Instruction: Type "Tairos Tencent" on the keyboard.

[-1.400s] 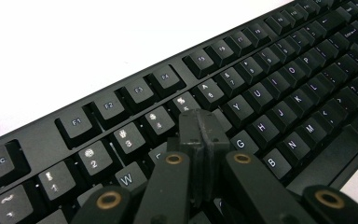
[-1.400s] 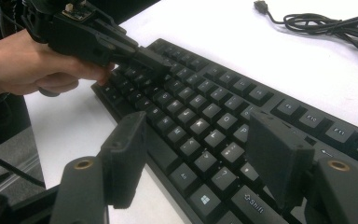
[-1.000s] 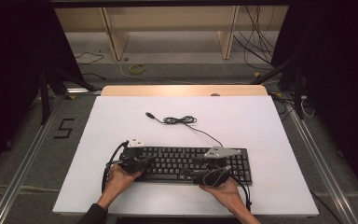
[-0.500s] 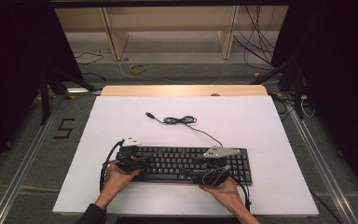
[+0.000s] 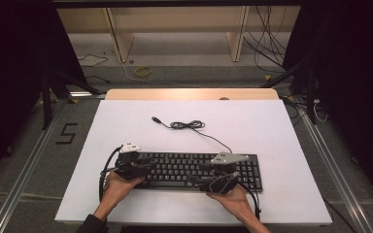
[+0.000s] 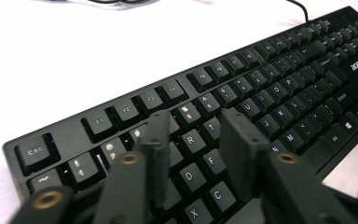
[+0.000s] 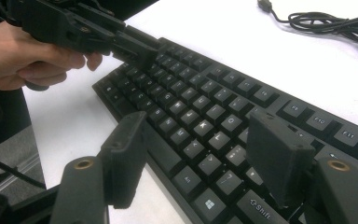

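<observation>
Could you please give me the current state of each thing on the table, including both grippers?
Keyboard: flat on the table, keys up, not held.
Keyboard cable: unplugged, partly coiled on the white table top, plug end loose.
Left gripper: jaws have just been opening, over the keys, nothing between them.
Right gripper: jaws open over the keyboard's near edge, gripping nothing.

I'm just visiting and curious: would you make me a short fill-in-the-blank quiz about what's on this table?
1. Both grippers hover over a black ____ near the table's front edge.
2. The key at the keyboard's corner nearest the left gripper reads ____.
3. The keyboard's cable lies on the table and ends in a loose ____.
4. The right gripper's jaws stand ____, nothing between them.

Missing words: keyboard; Esc; plug; open
</observation>
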`<state>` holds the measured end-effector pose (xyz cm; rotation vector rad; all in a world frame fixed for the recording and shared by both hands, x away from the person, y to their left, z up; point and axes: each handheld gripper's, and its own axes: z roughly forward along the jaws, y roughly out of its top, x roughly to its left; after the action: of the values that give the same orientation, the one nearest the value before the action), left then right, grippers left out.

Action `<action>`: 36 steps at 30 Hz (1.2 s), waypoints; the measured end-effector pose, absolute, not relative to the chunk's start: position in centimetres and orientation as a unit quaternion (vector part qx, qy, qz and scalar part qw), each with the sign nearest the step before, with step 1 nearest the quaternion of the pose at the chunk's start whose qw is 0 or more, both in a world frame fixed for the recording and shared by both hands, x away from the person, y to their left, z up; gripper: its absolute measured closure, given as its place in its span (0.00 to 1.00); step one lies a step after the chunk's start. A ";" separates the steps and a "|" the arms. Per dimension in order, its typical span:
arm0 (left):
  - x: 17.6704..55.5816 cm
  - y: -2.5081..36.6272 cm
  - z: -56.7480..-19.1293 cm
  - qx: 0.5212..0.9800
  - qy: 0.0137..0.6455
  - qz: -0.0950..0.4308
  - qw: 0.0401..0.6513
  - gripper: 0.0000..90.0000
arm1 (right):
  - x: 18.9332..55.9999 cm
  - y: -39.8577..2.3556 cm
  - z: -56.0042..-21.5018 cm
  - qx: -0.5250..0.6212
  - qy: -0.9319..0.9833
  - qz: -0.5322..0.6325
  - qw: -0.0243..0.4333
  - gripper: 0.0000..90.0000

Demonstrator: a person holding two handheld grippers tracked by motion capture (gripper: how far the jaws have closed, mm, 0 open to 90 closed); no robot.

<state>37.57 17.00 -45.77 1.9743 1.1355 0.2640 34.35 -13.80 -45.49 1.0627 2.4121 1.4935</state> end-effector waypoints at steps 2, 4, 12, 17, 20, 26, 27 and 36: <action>37.5 17.1 -45.7 0.781 0.453 0.106 0.416 0.63 | 34.3 -13.8 -45.5 0.350 0.795 0.492 0.056 0.44; 37.3 17.3 -45.6 0.779 0.455 0.108 0.417 0.59 | 34.3 -13.8 -45.5 0.350 0.795 0.492 0.056 0.44; 36.8 18.0 -45.4 0.771 0.462 0.112 0.423 0.47 | 34.4 -13.7 -45.5 0.350 0.795 0.492 0.056 0.44; 36.5 18.4 -45.4 0.766 0.463 0.118 0.430 0.43 | 34.5 -13.6 -45.6 0.350 0.796 0.491 0.055 0.44; 36.3 18.5 -45.3 0.765 0.464 0.119 0.432 0.41 | 34.5 -13.5 -45.6 0.349 0.797 0.490 0.055 0.44; 36.0 18.7 -45.2 0.761 0.464 0.125 0.435 0.38 | 34.6 -13.3 -45.7 0.349 0.798 0.488 0.054 0.44; 36.0 18.7 -45.2 0.760 0.466 0.126 0.436 0.38 | 34.6 -13.2 -45.7 0.351 0.798 0.487 0.055 0.44; 35.3 18.8 -45.2 0.756 0.462 0.128 0.445 0.35 | 35.2 -12.9 -45.7 0.354 0.798 0.484 0.055 0.45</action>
<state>35.33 18.82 -45.24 1.8747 1.1452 0.3170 35.17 -12.87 -45.69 1.0758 2.4223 1.4701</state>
